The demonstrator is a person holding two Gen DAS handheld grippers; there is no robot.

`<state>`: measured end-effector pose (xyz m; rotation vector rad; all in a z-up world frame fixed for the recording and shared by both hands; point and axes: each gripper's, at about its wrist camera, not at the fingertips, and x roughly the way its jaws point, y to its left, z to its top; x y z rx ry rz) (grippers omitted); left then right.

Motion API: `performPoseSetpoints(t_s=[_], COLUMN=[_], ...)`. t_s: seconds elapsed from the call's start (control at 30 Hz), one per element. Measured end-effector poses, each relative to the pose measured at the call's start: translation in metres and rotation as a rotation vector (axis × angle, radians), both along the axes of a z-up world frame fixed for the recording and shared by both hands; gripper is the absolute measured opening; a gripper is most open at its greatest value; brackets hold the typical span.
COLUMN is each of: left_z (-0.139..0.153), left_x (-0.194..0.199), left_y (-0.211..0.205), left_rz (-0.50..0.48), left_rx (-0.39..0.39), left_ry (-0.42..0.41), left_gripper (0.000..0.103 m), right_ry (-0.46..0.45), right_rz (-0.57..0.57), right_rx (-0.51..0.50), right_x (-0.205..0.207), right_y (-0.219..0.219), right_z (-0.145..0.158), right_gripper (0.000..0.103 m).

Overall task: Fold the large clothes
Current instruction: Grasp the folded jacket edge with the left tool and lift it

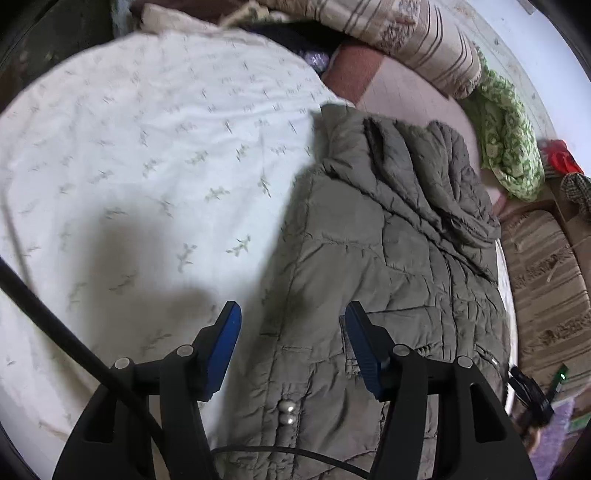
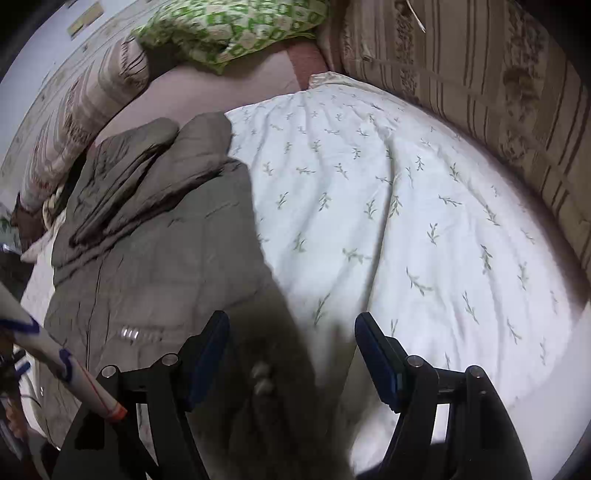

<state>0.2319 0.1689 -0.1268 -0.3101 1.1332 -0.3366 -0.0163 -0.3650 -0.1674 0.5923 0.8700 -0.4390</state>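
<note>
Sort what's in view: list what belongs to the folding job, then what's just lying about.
Job:
grey quilted jacket
left gripper, open
right gripper, open
white leaf-print sheet under the jacket

Lying about:
green patterned pillow
striped cushion
red cloth

No legible text, label, brand or number on any surface in either view.

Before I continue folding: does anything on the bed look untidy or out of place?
Yes. The grey jacket lies only partly folded on the white sheet; its hood end is bunched and creased, not flat.
</note>
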Motion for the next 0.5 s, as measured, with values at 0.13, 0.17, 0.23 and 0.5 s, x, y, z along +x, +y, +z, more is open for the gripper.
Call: performPoseSetpoints(t_s=[0.13,0.17,0.23,0.5], left_z=[-0.026,-0.035,-0.048,-0.047], left_x=[0.024,0.029,0.031,-0.019], left_y=[-0.006,-0.008,-0.011,-0.007], left_rz=[-0.014,-0.016,-0.039,-0.196], left_rx=[-0.018,-0.023,-0.045,-0.263], left_ry=[0.077,0.108,0.157,0.187], left_gripper=[0.058,0.058,0.058,0.058], right_ry=[-0.006,-0.007,-0.033,-0.098], right_rz=[0.029,0.035,0.030,0.144], right_rx=[0.132,0.175,0.211,0.431], right_x=[0.020,0.024,0.025,0.006], right_y=[-0.022,-0.025,-0.029,-0.014], right_z=[-0.024,-0.030,-0.034,-0.040], right_gripper=[0.075,0.076,0.079,0.079])
